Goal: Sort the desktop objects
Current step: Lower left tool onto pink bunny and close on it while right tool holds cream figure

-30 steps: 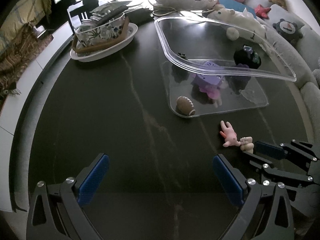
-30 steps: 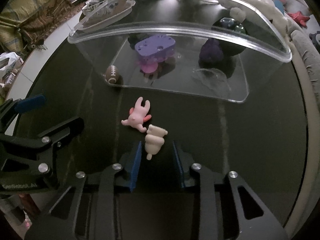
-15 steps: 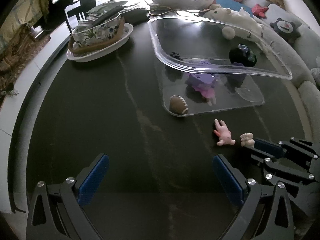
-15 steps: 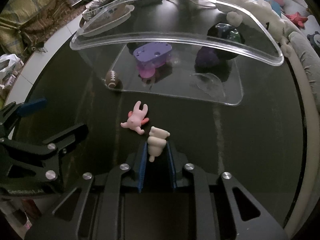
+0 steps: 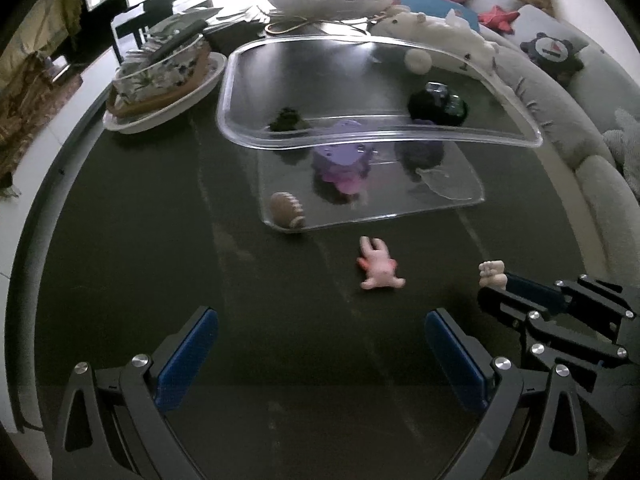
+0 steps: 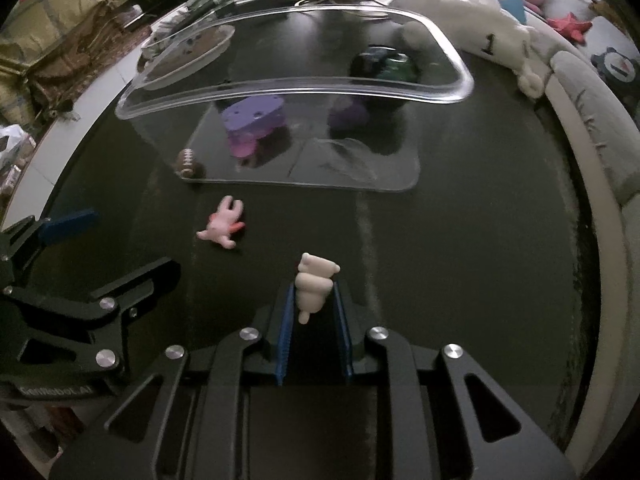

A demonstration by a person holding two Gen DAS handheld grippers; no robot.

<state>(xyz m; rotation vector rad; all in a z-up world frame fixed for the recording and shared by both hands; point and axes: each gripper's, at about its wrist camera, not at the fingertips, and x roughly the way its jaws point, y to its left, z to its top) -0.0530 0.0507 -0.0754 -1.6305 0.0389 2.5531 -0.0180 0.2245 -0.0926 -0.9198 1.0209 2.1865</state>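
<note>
The right gripper (image 6: 313, 300) is clamped on a small cream bear-shaped figurine (image 6: 313, 285) — its long axis runs along the fingers, head forward toward the clear plastic storage bin (image 6: 460, 76), one leg trailing back between the blue pads (image 6: 285, 332). It appears to be held just above the dark marble-veined tabletop (image 6: 460, 260). A pink rabbit figurine (image 6: 223, 227) lies flat on the table to its left, well apart, ears pointing toward the bin. The left gripper (image 5: 320, 356) hangs with jaws spread wide, holding nothing. Inside the bin sit a small brown football (image 5: 286, 209) and a purple toy (image 5: 344, 156).
</note>
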